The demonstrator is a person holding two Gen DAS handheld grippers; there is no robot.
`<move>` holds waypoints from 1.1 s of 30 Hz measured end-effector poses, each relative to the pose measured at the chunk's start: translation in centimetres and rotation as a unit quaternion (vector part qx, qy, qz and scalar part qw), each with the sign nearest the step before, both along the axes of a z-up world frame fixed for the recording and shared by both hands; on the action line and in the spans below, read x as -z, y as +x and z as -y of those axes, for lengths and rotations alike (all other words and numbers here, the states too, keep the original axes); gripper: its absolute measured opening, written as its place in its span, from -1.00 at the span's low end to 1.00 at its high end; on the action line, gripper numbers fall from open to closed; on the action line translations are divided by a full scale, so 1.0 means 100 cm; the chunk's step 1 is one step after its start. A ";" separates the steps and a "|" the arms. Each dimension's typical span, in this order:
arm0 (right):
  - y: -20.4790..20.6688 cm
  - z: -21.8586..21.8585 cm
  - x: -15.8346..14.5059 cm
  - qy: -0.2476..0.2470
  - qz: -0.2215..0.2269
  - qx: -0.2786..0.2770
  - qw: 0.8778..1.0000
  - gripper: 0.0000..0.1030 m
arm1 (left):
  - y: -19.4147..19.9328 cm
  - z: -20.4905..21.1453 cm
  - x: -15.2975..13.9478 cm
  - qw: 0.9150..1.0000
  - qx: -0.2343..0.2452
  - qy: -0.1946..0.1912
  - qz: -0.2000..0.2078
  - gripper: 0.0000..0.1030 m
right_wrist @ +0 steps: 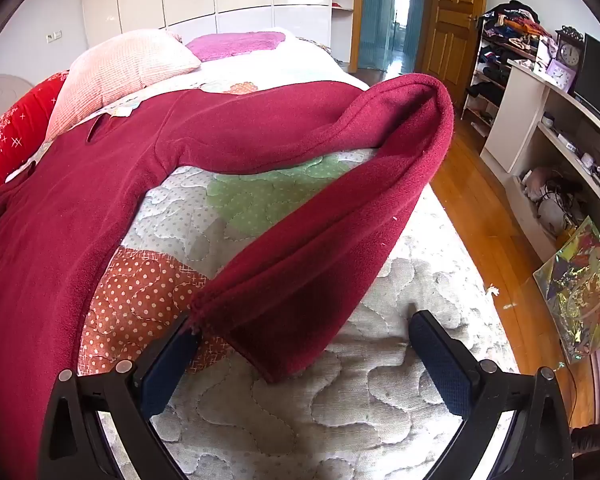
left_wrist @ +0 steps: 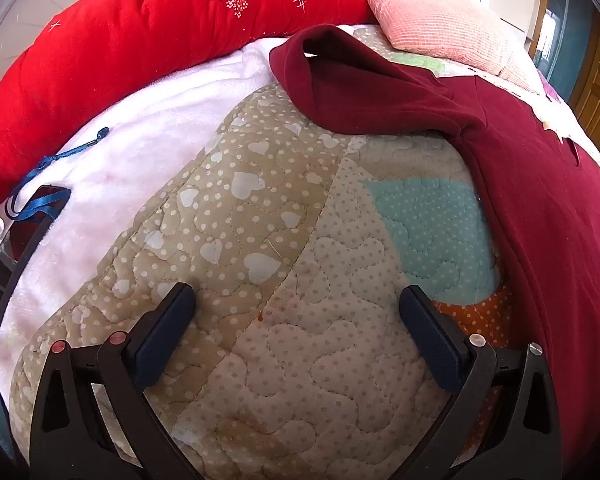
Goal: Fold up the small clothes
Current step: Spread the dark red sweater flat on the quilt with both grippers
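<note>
**Sleeve between open tongs, easy to miss**

Risks: the right tongs (right_wrist: 304,336) stand wide with nothing gripped. The sleeve (right_wrist: 320,240) cuff sits toward the left finger (right_wrist: 172,356) (fabric edge looks to be touching it, hard to be sure), so closing from here may catch only a thin edge, which could slip out on the lift. The sleeve is doubled over in a raised loop; pulling it could drag the whole sweater (right_wrist: 60,220) across the quilt (right_wrist: 340,400) and skew the fold. A low approach could also pinch quilt along with fabric.

Left tongs (left_wrist: 298,300) also wide, holding nothing, over bare quilt. The sweater body (left_wrist: 540,220) lies to their right, just beside the right finger (left_wrist: 432,340) and not between the fingers; its other sleeve (left_wrist: 360,92) stretches across well ahead. Sweater lies spread on the bed, unfolded. Phone (left_wrist: 16,248) lies at left on a white blanket (left_wrist: 140,148), apart from the work.
</note>
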State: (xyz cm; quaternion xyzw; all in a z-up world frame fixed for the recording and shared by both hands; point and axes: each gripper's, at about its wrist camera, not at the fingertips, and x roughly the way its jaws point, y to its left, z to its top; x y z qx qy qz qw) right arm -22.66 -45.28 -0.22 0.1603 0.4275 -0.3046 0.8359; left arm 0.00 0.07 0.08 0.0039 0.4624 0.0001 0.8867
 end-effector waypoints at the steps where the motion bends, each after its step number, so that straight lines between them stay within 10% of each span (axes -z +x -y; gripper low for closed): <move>1: 0.000 0.000 0.000 -0.001 -0.001 0.000 1.000 1.00 | -0.001 -0.001 -0.001 1.000 0.000 -0.003 -0.004 0.99; 10: 0.011 -0.020 -0.021 0.004 -0.053 0.024 0.998 1.00 | -0.036 0.014 -0.050 0.999 0.042 -0.024 0.011 0.98; 21: 0.021 -0.102 -0.095 -0.001 0.020 -0.010 1.000 1.00 | -0.074 0.057 -0.103 0.989 0.131 -0.053 0.041 0.98; 33: 0.059 -0.133 -0.109 0.006 0.037 -0.049 0.998 1.00 | -0.080 0.097 -0.096 0.983 0.169 -0.048 0.048 0.98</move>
